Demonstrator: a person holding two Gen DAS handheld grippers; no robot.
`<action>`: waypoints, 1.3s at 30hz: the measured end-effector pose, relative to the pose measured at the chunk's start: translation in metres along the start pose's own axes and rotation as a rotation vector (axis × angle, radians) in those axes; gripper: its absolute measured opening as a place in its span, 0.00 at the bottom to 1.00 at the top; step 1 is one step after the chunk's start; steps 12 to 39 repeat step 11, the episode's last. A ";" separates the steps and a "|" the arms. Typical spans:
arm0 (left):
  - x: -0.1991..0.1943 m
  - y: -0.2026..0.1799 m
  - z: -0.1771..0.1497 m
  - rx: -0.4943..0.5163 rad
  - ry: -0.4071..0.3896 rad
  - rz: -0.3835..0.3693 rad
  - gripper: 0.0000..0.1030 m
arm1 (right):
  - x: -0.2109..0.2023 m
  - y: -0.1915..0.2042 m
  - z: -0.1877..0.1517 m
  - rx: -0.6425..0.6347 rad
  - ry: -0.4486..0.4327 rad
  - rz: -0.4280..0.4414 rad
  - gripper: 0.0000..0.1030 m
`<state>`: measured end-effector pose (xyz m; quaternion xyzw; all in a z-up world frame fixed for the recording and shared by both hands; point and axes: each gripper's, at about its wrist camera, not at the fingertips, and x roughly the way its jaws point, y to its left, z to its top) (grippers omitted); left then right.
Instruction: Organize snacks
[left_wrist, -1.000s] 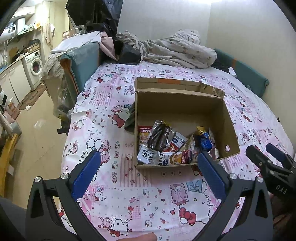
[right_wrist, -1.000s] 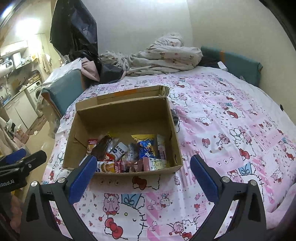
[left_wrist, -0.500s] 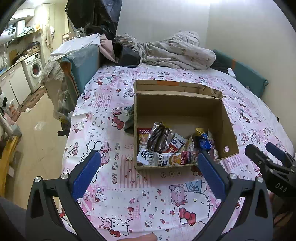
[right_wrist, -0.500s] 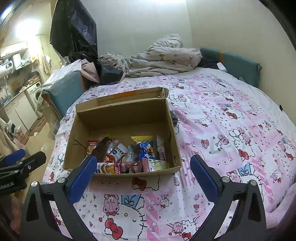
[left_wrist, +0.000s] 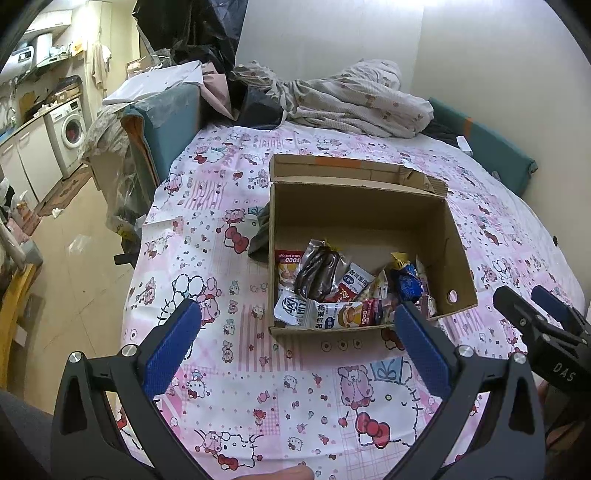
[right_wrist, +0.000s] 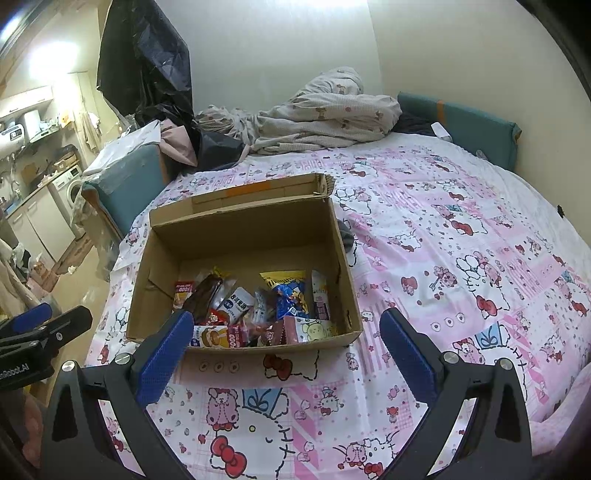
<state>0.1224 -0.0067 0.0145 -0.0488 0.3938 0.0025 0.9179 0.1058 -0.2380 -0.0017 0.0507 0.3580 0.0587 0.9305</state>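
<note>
Both grippers released, empty: left gripper (left_wrist: 295, 343), right gripper (right_wrist: 282, 343) hover short of box (right_wrist: 325, 236); snacks (right_wrist: 255, 306) heaped at box's near wall; pinch one top packet by edge, lift straight.

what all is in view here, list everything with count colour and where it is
cardboard box: one, brown, open, on the bed in front of both claws
snack packets: a mixed pile, count unclear, red, white, blue, yellow, dark brown; in the box's near half
bedsheet: one, pink and white cartoon print, under the box
bedding heap: one, pale, at the far end of the bed
washing machine: one, white, far left
left claw: one, black with blue pads, open, empty
right claw: one, black with blue pads, open, empty
</note>
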 end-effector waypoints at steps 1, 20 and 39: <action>0.000 0.000 0.000 0.001 0.002 0.000 1.00 | 0.000 0.000 0.000 0.000 0.000 0.000 1.00; 0.003 -0.002 -0.003 0.004 0.002 0.007 1.00 | 0.000 0.000 0.000 0.000 0.000 0.000 1.00; 0.003 -0.002 -0.003 0.004 0.002 0.007 1.00 | 0.000 0.000 0.000 0.000 0.000 0.000 1.00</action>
